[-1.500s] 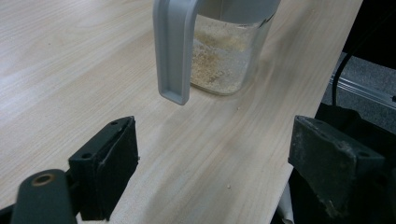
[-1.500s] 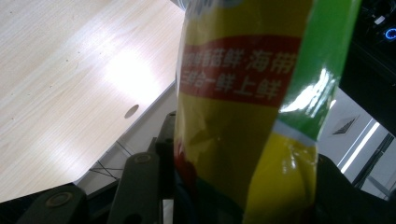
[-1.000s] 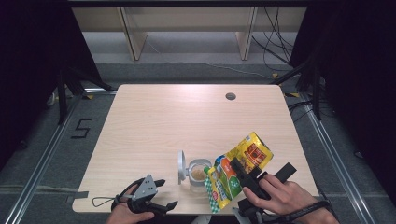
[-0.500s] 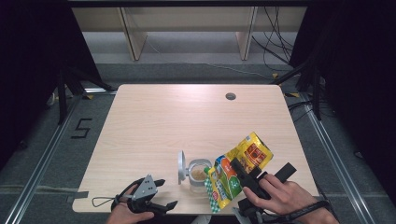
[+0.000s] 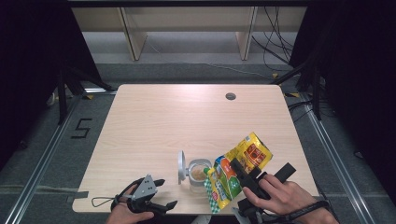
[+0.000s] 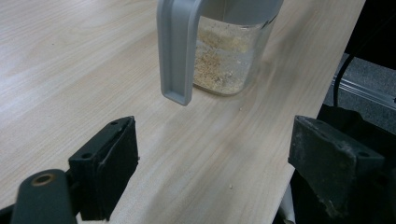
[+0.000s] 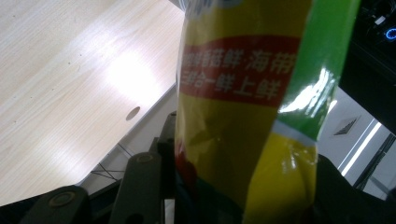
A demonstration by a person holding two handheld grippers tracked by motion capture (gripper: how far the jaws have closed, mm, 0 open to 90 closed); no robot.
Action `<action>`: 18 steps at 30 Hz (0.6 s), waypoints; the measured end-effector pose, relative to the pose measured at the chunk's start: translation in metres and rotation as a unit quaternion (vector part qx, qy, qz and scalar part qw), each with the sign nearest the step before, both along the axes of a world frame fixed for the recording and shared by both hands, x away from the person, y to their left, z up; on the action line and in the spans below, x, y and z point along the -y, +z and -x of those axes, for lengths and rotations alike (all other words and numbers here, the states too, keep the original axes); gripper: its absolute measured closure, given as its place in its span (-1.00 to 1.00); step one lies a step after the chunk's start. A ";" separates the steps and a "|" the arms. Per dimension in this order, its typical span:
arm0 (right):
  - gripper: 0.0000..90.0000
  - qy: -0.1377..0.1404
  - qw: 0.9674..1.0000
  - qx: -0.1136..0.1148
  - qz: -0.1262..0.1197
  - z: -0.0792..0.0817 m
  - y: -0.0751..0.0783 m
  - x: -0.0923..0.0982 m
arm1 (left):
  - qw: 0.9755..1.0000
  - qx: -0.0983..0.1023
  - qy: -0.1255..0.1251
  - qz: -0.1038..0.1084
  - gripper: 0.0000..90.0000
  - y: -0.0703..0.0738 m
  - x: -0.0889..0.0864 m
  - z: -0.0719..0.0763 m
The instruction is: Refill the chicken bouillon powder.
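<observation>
A clear jar (image 5: 199,171) with pale crumbly powder inside stands near the table's front edge, its grey flip lid (image 5: 181,166) raised at its left. My right gripper (image 5: 243,175) is shut on a yellow and green snack bag (image 5: 239,164), which tilts with its lower end over the jar's mouth. In the right gripper view the bag (image 7: 243,93) rises from between the jaws of the right gripper (image 7: 238,196). My left gripper (image 5: 167,192) rests at the front edge, left of the jar. In the left gripper view the left gripper (image 6: 233,158) is open and points at the jar (image 6: 229,56).
The light wooden table (image 5: 187,121) has a round cable hole (image 5: 230,96) at the back right. Wooden shelf legs and cables lie on the floor beyond it. A "5" mark (image 5: 81,128) is on the floor at the left.
</observation>
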State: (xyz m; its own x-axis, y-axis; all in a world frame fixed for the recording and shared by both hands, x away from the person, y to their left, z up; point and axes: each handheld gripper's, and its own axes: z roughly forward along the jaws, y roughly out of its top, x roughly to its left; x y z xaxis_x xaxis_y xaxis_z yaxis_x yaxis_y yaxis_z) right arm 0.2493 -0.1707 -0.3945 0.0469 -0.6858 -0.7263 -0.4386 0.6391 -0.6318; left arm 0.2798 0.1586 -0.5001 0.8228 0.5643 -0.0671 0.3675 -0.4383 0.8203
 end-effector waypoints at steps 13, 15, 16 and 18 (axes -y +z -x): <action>0.36 0.013 1.000 0.002 0.012 -0.001 0.002 -0.001 | 1.000 0.000 -0.001 -0.001 -0.66 0.000 0.000 0.000; 0.36 0.010 1.000 0.006 0.004 0.000 0.002 0.000 | 1.000 -0.001 0.001 0.005 -0.66 0.000 0.001 0.000; 0.36 0.012 1.000 0.003 0.010 -0.001 0.003 -0.001 | 1.000 -0.002 0.002 0.008 -0.66 0.000 0.001 0.000; 0.36 0.002 1.000 0.003 -0.001 0.000 0.002 0.001 | 1.000 0.001 0.001 -0.001 -0.66 0.000 0.001 0.000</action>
